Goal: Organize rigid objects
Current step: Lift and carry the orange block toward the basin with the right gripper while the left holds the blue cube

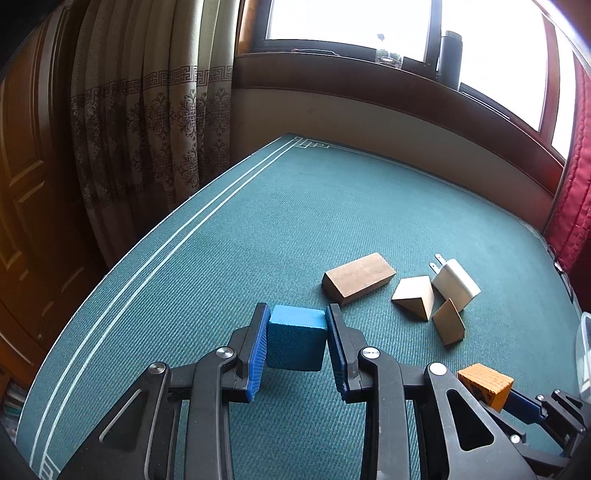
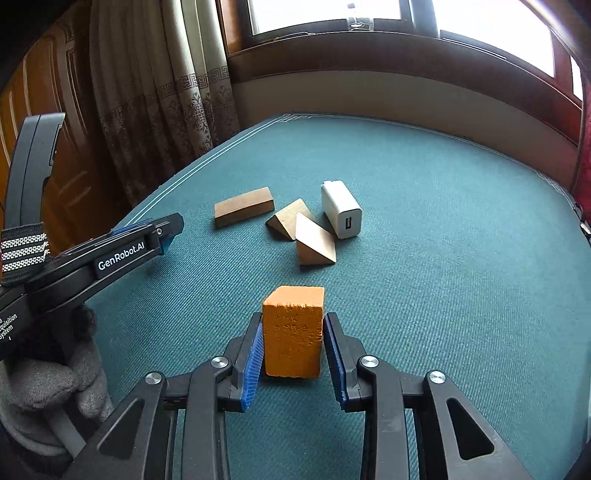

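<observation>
While the green table [image 2: 443, 221] carries a brown block [image 2: 243, 206], two wedges [image 2: 314, 240] and a white charger [image 2: 341, 210] at its far middle, the left gripper [image 1: 295, 341] pinches a blue cube [image 1: 295, 341] at the near edge, and to its right the right gripper [image 2: 291, 341] pinches an orange block [image 2: 291, 332].

Both wrist cams sit low and close, angled down across the teal cloth-covered bench [image 1: 332, 206] toward the window [image 2: 325, 14]; both show the same white USB charger [image 1: 456, 282] [image 2: 341, 210].

White lettering reading "GenRobot.AI" runs along the black side of the left gripper [image 2: 162, 236], seen from the right wrist view. Lower on its handle, cut-off white words show only "quisition", "ystem" and a small "4". Nothing else readable anywhere.
</observation>
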A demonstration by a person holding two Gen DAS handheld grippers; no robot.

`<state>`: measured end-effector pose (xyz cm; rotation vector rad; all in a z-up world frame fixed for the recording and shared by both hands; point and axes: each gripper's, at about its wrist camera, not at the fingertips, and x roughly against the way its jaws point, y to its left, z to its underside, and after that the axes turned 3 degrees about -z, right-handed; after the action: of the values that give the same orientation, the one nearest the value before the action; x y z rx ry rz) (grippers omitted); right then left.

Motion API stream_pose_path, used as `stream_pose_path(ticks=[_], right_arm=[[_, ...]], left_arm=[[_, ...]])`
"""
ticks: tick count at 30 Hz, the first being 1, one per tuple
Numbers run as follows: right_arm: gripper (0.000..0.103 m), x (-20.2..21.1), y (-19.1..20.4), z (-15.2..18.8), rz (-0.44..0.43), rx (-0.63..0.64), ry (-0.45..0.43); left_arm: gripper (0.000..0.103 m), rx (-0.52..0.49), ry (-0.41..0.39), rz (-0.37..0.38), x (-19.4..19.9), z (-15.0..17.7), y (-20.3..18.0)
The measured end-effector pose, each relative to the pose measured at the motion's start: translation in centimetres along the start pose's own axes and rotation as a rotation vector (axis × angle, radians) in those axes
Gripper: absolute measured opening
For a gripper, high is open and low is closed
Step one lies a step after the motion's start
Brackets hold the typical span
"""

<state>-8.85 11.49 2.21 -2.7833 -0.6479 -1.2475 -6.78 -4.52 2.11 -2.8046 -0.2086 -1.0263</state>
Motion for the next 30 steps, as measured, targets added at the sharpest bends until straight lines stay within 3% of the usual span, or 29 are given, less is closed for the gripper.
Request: stream_pose_path(ticks=[30], right_arm=[[0.033,4.0,-4.3,2.4,0.034,-0.103,-0.046]], left_arm=[[0.032,-0.135,0.006,0.083,2.8,2.9,-5.8]])
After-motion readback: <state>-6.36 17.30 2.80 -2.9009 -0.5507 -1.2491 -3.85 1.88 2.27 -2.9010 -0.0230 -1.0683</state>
